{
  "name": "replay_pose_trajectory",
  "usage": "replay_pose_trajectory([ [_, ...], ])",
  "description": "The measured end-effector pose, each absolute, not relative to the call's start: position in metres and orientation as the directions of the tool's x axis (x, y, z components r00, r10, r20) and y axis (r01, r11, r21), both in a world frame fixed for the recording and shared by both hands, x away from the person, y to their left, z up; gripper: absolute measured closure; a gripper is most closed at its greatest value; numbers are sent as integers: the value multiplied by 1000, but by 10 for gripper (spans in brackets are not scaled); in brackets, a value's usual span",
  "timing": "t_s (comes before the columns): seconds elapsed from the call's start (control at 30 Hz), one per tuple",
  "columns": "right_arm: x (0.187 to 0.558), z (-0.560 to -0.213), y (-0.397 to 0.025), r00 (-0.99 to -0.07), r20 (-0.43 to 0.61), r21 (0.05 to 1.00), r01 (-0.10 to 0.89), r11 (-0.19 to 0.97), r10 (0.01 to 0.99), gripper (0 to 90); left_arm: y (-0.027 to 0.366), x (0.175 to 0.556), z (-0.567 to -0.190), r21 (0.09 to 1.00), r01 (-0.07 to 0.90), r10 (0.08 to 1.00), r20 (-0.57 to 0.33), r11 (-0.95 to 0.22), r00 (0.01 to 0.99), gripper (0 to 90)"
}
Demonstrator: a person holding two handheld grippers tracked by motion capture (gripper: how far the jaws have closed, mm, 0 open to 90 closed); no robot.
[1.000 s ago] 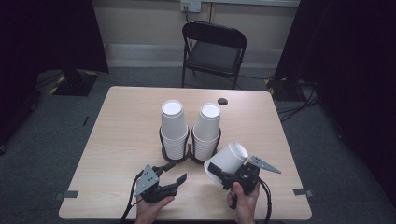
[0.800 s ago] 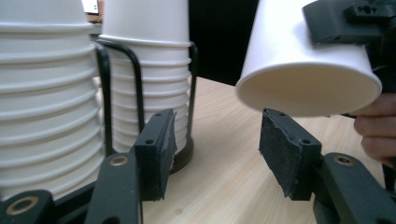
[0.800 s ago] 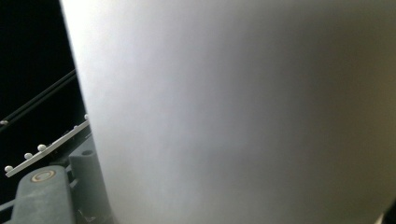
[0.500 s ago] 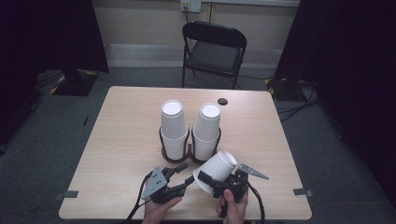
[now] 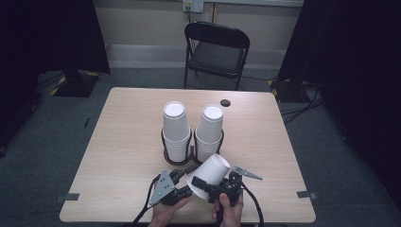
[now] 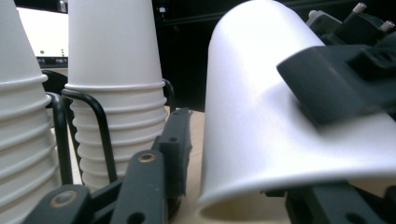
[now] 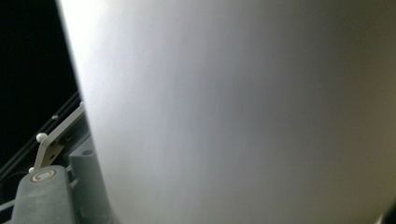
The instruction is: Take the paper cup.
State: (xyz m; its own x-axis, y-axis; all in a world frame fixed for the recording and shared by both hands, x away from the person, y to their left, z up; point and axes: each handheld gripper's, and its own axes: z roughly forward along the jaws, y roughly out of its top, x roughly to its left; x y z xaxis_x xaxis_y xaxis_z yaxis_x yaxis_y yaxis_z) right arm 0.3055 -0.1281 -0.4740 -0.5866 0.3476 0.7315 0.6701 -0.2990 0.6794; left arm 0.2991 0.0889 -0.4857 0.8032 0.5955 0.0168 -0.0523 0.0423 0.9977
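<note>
From the high view, 2 hands come in at the near edge of the table (image 5: 118, 142); the right gripper (image 5: 215, 187) squeezes a white paper cup (image 5: 210, 175) tipped on its side, just near of 2 stacks of cups (image 5: 176, 127) in a wire rack (image 5: 177, 158), with the left gripper (image 5: 182, 182) close beside it. In the left gripper view, a black jaw of the other gripper presses a dent into the cup (image 6: 289, 121), and I cannot tell how wide the left gripper's own jaws stand. In the right gripper view, the cup's white wall (image 7: 233, 112) sits right up close.

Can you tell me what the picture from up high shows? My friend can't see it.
A person's right gripper holds a tilted white paper cup over a wooden table, with the left gripper beside it. Behind stand two cup stacks in a black holder.
</note>
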Motion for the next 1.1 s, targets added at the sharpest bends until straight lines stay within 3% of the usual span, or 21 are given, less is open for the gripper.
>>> replay_pose_trajectory([
  [0.23,306,-475,-123,-581,748,660,700,-273,321,135,84,299,-488,995,-71,614,12,72,789,715],
  [0.37,307,-475,-123,-581,759,649,713,-265,295,122,85,298,-488,994,-82,630,22,67,776,822],
  [0.63,307,-473,-125,-580,744,664,697,-271,331,87,87,299,-491,997,-51,622,8,51,783,859],
  [1.1,314,-467,-137,-577,737,674,666,-319,353,112,93,299,-491,1000,-6,600,-13,30,800,863],
])
